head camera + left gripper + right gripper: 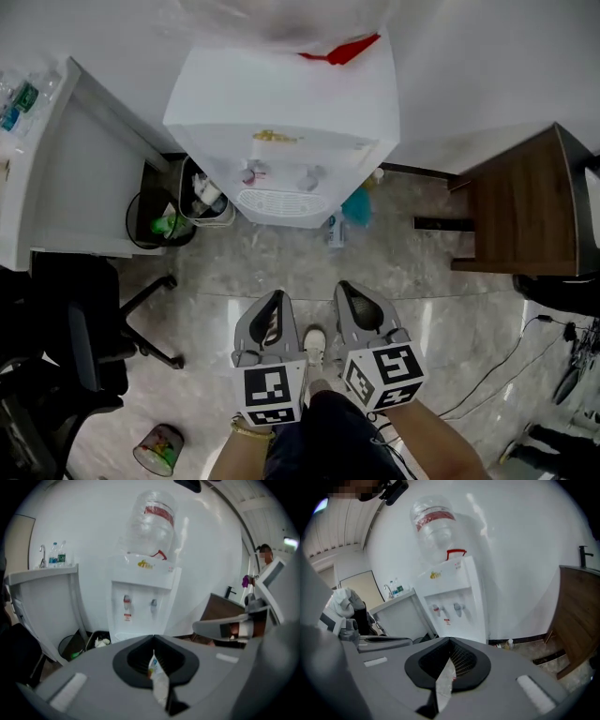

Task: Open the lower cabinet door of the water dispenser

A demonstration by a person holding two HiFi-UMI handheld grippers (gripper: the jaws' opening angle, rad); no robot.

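Left tongs (274, 302) clenched, tips meeting with only a thin slit between them; right tongs (354, 292) likewise clenched tip to tip. Held side by side low over the floor, pointing toward the water dispenser and well apart from it.

Grey marbled floor (422, 309) across the lower half of the head view. Water dispenser (291, 103), white, backed against the white wall, straight ahead of both tongs. Stands between a white counter (75, 178) on its left and a dark wooden counter (525, 202) on its right, apart from each. Lower cabinet door on the front face beneath the taps: out of sight from above in the head view, largely covered by the grey tongs bodies in both gripper views. Only a strip of white front showing below the taps in the right gripper view, so cannot tell how the door stands.

Black office chair (84, 337) at the left, below the white counter. Clear water bottle (152, 522) upturned on top of the dispenser, red band around it. Round black bin (155, 225) and a smaller bin (211, 202) with rubbish, tucked between white counter and dispenser. Drip grille (277, 202) under two taps (251, 173), the left one marked red. Teal object (357, 208) on the floor by the dispenser's right corner, small bottle (336, 232) just in front of it. Colourful cup (159, 448) tipped over on the floor near the chair's base. White shoe (315, 342) between the two tongs. Thin cables (497, 375) trailing over the floor at the right.
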